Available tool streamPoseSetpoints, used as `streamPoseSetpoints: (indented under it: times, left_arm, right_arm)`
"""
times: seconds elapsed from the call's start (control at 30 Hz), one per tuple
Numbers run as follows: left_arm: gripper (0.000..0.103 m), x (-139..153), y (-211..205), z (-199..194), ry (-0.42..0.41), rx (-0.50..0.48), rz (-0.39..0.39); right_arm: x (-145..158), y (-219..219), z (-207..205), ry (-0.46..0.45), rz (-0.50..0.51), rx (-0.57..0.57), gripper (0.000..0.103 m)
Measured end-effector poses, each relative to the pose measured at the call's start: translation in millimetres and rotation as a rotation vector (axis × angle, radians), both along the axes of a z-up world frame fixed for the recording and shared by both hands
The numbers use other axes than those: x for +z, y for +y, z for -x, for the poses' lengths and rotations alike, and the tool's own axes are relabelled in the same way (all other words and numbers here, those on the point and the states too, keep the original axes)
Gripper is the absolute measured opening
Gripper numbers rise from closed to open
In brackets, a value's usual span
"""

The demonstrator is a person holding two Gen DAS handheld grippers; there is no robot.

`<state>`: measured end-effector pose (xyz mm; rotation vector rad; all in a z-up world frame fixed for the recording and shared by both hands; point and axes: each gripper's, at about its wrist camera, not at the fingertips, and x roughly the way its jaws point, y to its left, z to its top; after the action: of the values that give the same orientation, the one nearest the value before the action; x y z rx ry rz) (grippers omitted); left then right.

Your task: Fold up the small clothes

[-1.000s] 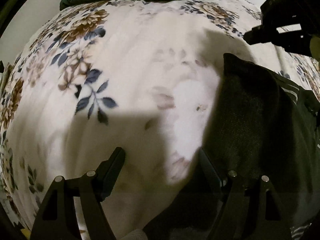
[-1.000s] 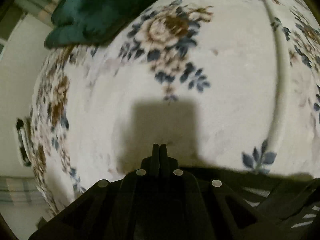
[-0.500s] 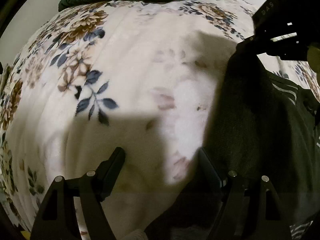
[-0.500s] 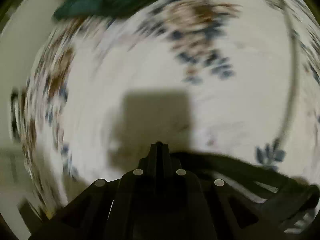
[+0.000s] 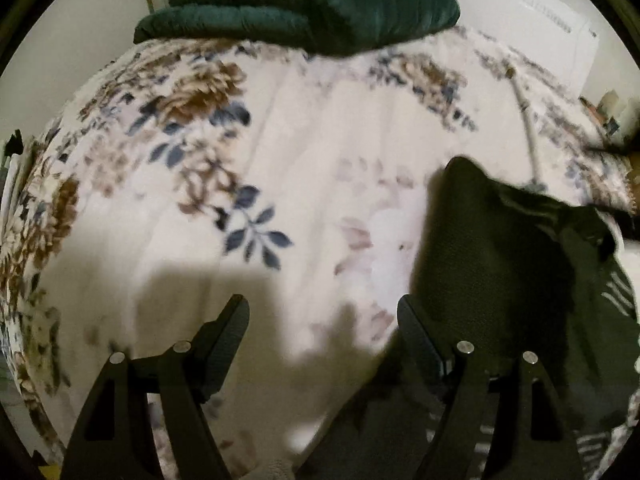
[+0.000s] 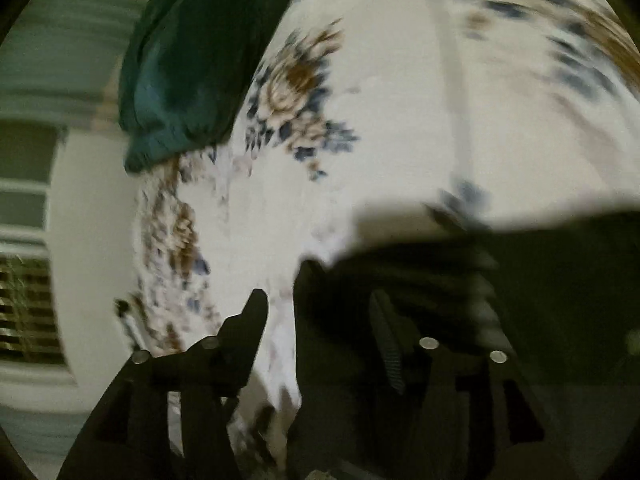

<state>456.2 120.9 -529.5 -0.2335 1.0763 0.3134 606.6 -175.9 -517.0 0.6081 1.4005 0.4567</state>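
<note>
Basically both grippers were open and empty over the bed. Left gripper (image 5: 322,320) had its fingers spread wide, nothing between them, hovering above the floral blanket (image 5: 304,168). Its right finger sat right at the left edge of the dark garment (image 5: 500,264), though contact couldn't be confirmed. The garment lay at about 3 to 4 o'clock in the left wrist view, flat on the blanket with one corner pointing up toward 1 o'clock; pale stripes showed on its right part, probably an inner layer or trim.

Right gripper (image 6: 320,312) was also parted, holding nothing, with the garment (image 6: 460,280) lying under and around its right finger at 4 to 5 o'clock. This view was motion-blurred, so whether the fingers touched the cloth couldn't be told.

Judgement: the garment looked laid out in a rough fold, and the open fingers suited either letting go or lining up for a fresh pinch on an edge. Its left edge looked the easiest grab for the left gripper. Soft blanket pile could get pinched along with the cloth.

A green quilt (image 5: 304,8) was bunched at 12 o'clock, well apart, and a pale cord (image 5: 528,136) ran across the blanket at 2 o'clock.
</note>
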Motion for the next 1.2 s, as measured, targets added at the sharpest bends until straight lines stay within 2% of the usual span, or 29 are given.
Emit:
streamPoseSetpoints:
  times: [0.07, 0.13, 0.23, 0.3, 0.37, 0.47, 0.57, 0.67, 0.8, 0.83, 0.87, 0.9, 0.97, 1.03, 1.07, 1.1, 1.17, 1.2]
  left_arm:
    - [0.080, 13.9, -1.7, 12.7, -0.015, 0.001, 0.004]
    - [0.099, 23.2, -5.2, 22.8, -0.017, -0.005, 0.029]
    - [0.100, 32.1, -18.8, 32.7, -0.003, -0.036, 0.058]
    - [0.100, 37.1, -34.8, 38.6, 0.001, -0.075, 0.052]
    - [0.100, 40.6, -53.8, 45.0, -0.001, -0.120, 0.038]
    - [0.100, 38.8, -83.2, 58.5, 0.002, -0.164, 0.014]
    - [0.100, 25.0, -114.8, 75.9, 0.038, -0.186, -0.021]
    - [0.100, 10.0, -143.9, 97.6, 0.084, -0.185, -0.059]
    - [0.100, 2.2, -176.9, 125.3, 0.122, -0.173, -0.119]
    - [0.100, 1.2, -182.3, 130.4, 0.129, -0.168, -0.133]
    - [0.100, 0.3, -188.9, 136.9, 0.137, -0.160, -0.144]
    - [0.100, -0.1, -194.5, 143.3, 0.142, -0.151, -0.152]
    - [0.100, -1.5, -206.9, 155.5, 0.155, -0.132, -0.162]
    - [0.100, -2.2, -218.3, 166.8, 0.166, -0.118, -0.149]
    - [0.100, -2.1, -226.3, 174.3, 0.174, -0.112, -0.135]
    - [0.100, -1.4, -233.4, 180.4, 0.179, -0.113, -0.122]
    - [0.100, -0.3, -248.2, 190.2, 0.187, -0.126, -0.103]
    - [0.100, -0.9, -259.6, 197.4, 0.197, -0.147, -0.088]
  right_arm:
    - [7.5, -38.2, 41.5, 0.004, 0.010, -0.068, 0.060]
    - [14.9, -82.3, 95.3, 0.005, 0.035, -0.147, 0.061]
    - [26.2, -146.6, 175.9, 0.022, 0.105, -0.247, 0.063]
    - [32.1, -192.9, 227.7, 0.039, 0.164, -0.314, 0.063]
    - [34.2, -228.8, 261.8, 0.058, 0.199, -0.387, 0.063]
    - [22.9, -291.4, 297.7, 0.086, 0.177, -0.509, 0.063]
    - [0.1, -333.2, 295.8, 0.097, 0.152, -0.585, 0.063]
    - [-29.3, -366.2, 263.5, 0.109, 0.064, -0.603, 0.063]
    - [-59.5, -364.8, 205.5, 0.154, -0.039, -0.537, 0.062]
    - [-64.4, -361.5, 193.6, 0.156, -0.037, -0.501, 0.043]
    - [-68.2, -358.0, 181.2, 0.158, 0.020, -0.460, 0.010]
    - [-70.6, -352.5, 172.6, 0.161, 0.088, -0.431, 0.008]
    - [-74.2, -351.3, 159.3, 0.171, 0.191, -0.364, 0.008]
    - [-73.3, -355.3, 155.1, 0.187, 0.201, -0.316, 0.008]
    - [-70.3, -358.7, 155.8, 0.195, 0.183, -0.293, 0.013]
    - [-65.3, -364.1, 160.6, 0.195, 0.149, -0.266, 0.018]
    - [-55.0, -374.4, 176.9, 0.184, 0.106, -0.242, 0.047]
    - [-49.9, -383.5, 191.9, 0.188, 0.097, -0.238, 0.050]
